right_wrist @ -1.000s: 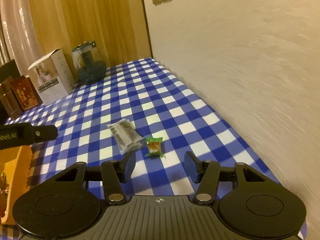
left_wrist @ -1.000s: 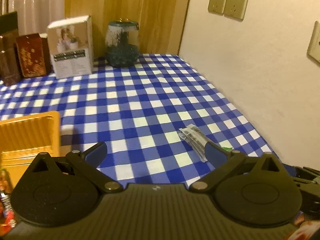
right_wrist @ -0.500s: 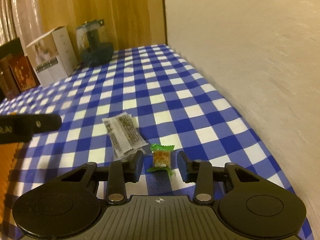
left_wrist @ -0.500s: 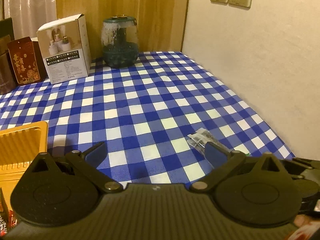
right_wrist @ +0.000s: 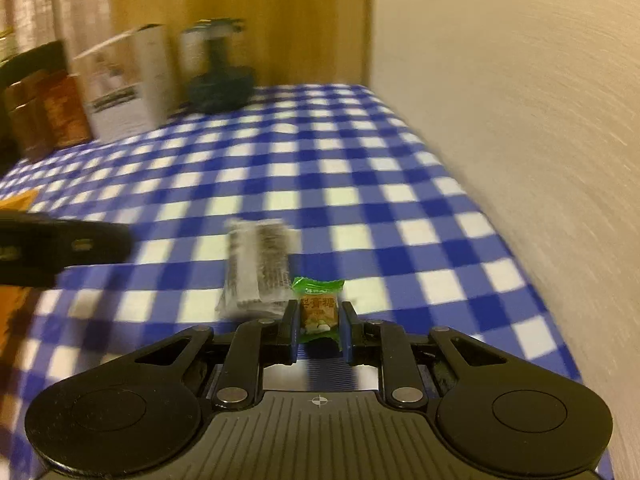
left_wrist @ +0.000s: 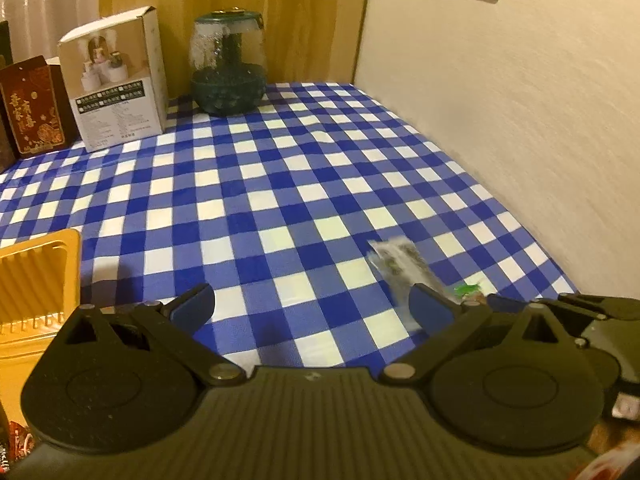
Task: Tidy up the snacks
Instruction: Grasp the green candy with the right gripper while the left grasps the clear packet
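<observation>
My right gripper (right_wrist: 319,330) is shut on a small green-and-orange wrapped candy (right_wrist: 318,306), low over the blue checked tablecloth (right_wrist: 360,200). A clear packet of dark snack sticks (right_wrist: 258,266) lies just left of it, also in the left wrist view (left_wrist: 400,266). The candy's green end (left_wrist: 468,289) shows there beside the right gripper's body. My left gripper (left_wrist: 312,308) is open and empty above the cloth, left of the packet. A yellow tray (left_wrist: 38,280) stands at the left edge.
At the back stand a white box (left_wrist: 114,80), a dark glass jar (left_wrist: 228,68) and a red box (left_wrist: 32,106). A beige wall (left_wrist: 520,120) runs along the table's right side. Red snack packs (left_wrist: 16,440) peek in at the lower left.
My right gripper moved forward and down onto the candy and closed on it. My left gripper drifted slightly and stayed open.
</observation>
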Available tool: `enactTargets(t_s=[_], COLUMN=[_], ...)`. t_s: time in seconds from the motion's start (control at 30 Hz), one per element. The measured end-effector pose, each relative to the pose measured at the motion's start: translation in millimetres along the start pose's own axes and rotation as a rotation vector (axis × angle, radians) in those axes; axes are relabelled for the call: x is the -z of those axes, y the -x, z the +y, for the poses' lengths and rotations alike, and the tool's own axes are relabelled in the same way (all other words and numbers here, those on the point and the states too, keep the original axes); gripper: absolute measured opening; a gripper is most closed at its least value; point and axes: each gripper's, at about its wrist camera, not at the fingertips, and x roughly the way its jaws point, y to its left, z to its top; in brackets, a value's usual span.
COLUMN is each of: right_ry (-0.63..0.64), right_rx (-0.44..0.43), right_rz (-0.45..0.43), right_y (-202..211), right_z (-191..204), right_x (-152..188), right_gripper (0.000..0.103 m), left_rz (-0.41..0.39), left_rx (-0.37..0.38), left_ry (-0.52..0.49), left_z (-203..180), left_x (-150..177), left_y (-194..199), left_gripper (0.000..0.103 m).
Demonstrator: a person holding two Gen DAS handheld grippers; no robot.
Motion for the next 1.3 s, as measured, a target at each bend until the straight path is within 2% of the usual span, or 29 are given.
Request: enactTargets(t_s=[0.17,0.4,0.47,0.63,0.73,0.8,0.93,1.17,1.3], right_ry=[-0.078,-0.159,-0.183,-0.232,-0.252,-0.254,-0.257,-0.265,-0.271], right_rx=[0.038,0.089,0.107,0.13,0.134,0.135,0.131,0.131,0.131], right_rz=[-0.006,0.001,-0.001,-0.003,-0.005,-0.005,-0.003,-0.005,-0.003], right_y=[8.2,12.5,13.4,16.9,18.4,18.9,19.4,21.4,23.1], right_z=[-7.2,-22.9,-30.5,-46.1,-51.3,-51.9,-51.2,-51.9,-53.3], right_x=[-3.9,-4.8,-3.6,0.6,1.6,2.1,2.0,1.9,3.0], right_gripper=[0.021,0.021,0.021,0.021,0.021,0.021,0.021,0.021,0.021], left_rz=[0.037,0.073,0.084,0.092,0.087,0.091,0.092,0.081,0.084], left_rx=[0.036,0.094,0.094,0.069,0.064,0.058,0.057,0.068,0.08], left_ry=[-0.024,-0.047,-0.055,-0.063,-0.044,-0.047,-0.063,-0.106,-0.115], left_z=[-8.8,-34.8,-42.4,-56.3,-57.0,-58.6,-63.2,-72.7,-69.7], left_x=[-2.2,-10.1,-11.4,-10.3,-9.8,-9.8,-7.9,-4.4,-0.3], left_y=[-12.3,-36.6,-45.2,-65.5,-73.1,-77.9,-84.9,-84.4,-79.7], left_gripper=[0.102,0.093,0.089,0.088,0.083,0.076,0.071,0.047,0.04])
